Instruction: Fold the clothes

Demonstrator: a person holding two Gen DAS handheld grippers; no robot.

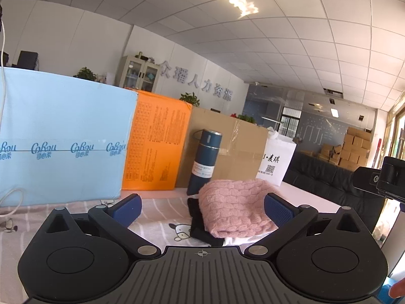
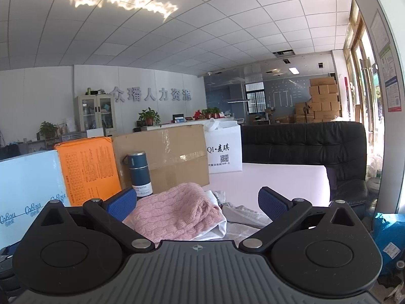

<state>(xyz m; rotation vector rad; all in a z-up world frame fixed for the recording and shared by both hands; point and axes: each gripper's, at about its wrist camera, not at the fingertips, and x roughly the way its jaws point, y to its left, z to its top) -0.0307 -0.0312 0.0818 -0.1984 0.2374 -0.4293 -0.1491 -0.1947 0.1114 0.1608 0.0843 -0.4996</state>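
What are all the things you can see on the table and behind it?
Knitted sweater: one, pink, top of the clothes pile.
Black garment: one, under the sweater.
White garment: one, under the sweater.
Bottle: one, dark blue, upright behind the pile.
Boxes: light blue, orange, brown cardboard, in a row at the back.
Paper bag: one, white, beside the cardboard box.
Sofa: one, black, beyond the table.
Left tongs: open, empty.
Right tongs: open, empty.

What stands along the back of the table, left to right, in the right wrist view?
Light blue tissue pack → orange box → dark blue bottle → cardboard box → white paper bag.
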